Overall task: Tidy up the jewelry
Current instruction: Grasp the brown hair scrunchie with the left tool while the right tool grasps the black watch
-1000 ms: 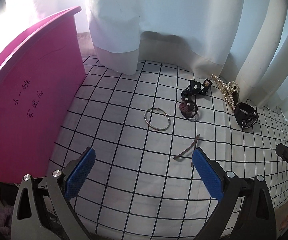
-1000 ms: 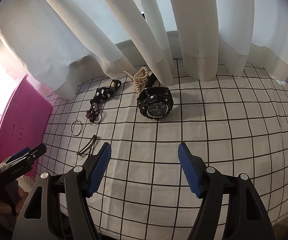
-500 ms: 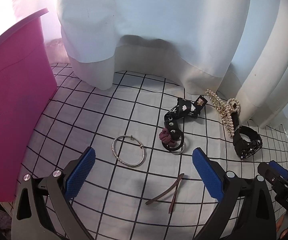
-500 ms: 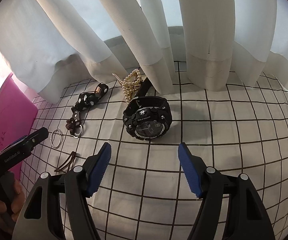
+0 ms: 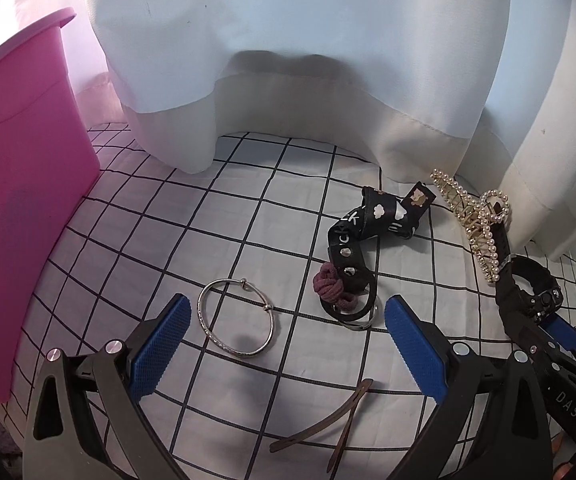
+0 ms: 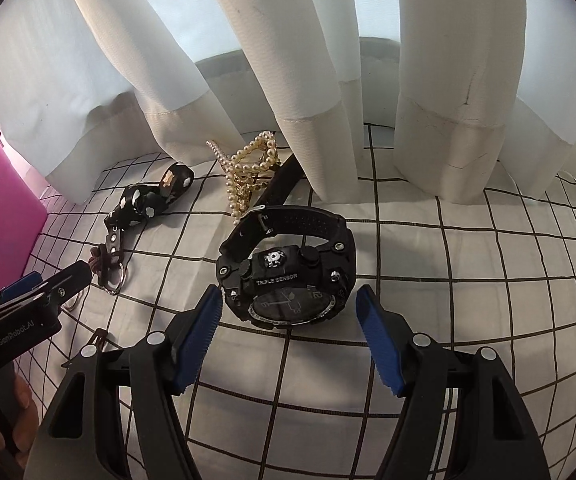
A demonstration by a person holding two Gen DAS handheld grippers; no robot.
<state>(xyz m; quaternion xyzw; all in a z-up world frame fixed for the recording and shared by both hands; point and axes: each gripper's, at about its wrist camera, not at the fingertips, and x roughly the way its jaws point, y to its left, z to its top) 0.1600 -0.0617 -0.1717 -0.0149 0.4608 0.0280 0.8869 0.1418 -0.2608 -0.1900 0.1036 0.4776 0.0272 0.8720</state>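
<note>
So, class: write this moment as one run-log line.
left gripper: open above bangle | right gripper: open, nearing watch | nothing held

The left gripper (image 5: 286,344) points steeply down toward the checked cloth (image 5: 160,216), its blue-padded jaws standing wide apart with nothing pressed between them. The right gripper (image 6: 288,332) is tilted down at the same cloth in much the same way, jaws likewise spread and gripping nothing. In the right wrist view the left gripper's black body reaches in over the cloth's left side, and the person's hand (image 6: 20,408) wraps its handle low at the edge. In the left wrist view the right gripper enters over the cloth's right side.
</note>
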